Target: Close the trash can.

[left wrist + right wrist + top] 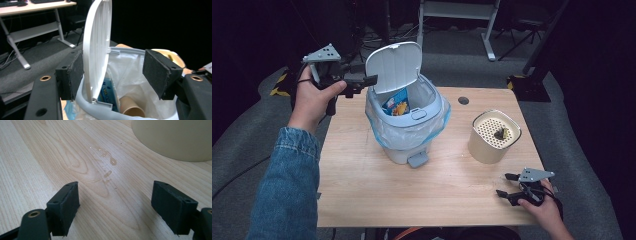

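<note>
Here, what we see, line by line:

Bin: we see a small white pedal bin (404, 130) standing on the wooden bench (362, 185), left of the bench's middle, lined with a pale plastic bag (384, 131) that folds out over the rim.
Lid: the white lid (393, 65) stands raised, tilted back from the opening; in the left gripper view it rises upright (96, 47) between the two jaws.
Contents: inside we make out a blue snack packet (396, 104) and, in the left gripper view, a brown cardboard tube (131, 107) beside it.
Left hand-held gripper: the left hand-held gripper (362, 82) is held in the air just beside the lid's left edge, jaws wide; the left pad (75, 75) sits very near the lid, though we cannot tell whether it touches.
Right hand-held gripper: the right hand-held gripper (507, 185) is low over the bench near its front right corner, jaws spread wide with only bare wood (100, 195) between them.
Canister: a cream canister (493, 137) with a perforated top stands right of the bin, well apart from it; a small dark thing (500, 133) lies on that top.
Bench marks: we note a few wet-looking smears (107, 167) on the wood ahead of the right jaws.
</note>
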### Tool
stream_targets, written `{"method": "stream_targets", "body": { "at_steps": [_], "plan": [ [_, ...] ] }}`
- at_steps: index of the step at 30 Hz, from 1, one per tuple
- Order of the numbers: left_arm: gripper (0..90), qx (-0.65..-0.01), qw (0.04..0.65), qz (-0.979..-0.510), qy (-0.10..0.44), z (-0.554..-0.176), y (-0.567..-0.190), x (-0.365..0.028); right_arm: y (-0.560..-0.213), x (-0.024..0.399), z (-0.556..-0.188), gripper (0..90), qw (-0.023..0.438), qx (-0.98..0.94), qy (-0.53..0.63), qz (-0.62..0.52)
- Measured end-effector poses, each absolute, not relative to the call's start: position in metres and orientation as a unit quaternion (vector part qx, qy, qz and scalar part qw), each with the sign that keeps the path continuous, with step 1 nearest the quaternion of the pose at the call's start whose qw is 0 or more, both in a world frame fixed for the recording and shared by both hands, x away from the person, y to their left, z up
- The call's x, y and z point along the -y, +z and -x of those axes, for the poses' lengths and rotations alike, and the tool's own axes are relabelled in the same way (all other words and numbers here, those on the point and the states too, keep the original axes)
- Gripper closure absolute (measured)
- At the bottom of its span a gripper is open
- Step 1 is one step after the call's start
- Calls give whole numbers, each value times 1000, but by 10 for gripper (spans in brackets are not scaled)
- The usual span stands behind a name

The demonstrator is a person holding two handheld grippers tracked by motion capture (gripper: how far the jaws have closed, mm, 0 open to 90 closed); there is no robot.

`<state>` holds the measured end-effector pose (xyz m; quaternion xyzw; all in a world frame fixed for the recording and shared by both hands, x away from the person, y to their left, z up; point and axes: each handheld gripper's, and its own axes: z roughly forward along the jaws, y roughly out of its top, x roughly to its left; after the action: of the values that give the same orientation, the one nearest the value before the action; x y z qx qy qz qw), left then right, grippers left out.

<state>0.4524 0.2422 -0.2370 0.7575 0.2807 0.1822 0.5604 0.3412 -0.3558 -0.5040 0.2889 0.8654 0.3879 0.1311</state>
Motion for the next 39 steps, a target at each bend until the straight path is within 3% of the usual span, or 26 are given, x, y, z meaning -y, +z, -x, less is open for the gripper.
{"method": "stream_targets", "body": {
  "at_steps": [3, 5, 9, 23, 30, 34, 39],
  "plan": [
    [341, -271, 563, -760, 178, -448, -234, -241, -504, 356, -341, 226, 131, -865, 388, -289],
    [398, -259, 573, -761, 161, -445, -233, -238, -504, 356, -341, 225, 131, -865, 388, -289],
    [375, -261, 545, -778, 169, -444, -236, -225, -504, 356, -341, 226, 131, -865, 388, -290],
    [301, -335, 531, -753, 199, -454, -236, -244, -504, 356, -341, 222, 130, -865, 388, -290],
    [311, -308, 544, -755, 197, -457, -235, -230, -504, 356, -341, 222, 130, -865, 388, -290],
    [361, -283, 553, -766, 168, -449, -232, -222, -504, 356, -341, 222, 130, -865, 388, -290],
    [356, -252, 547, -786, 141, -442, -236, -204, -504, 356, -341, 222, 130, -866, 387, -289]
  ]
}}
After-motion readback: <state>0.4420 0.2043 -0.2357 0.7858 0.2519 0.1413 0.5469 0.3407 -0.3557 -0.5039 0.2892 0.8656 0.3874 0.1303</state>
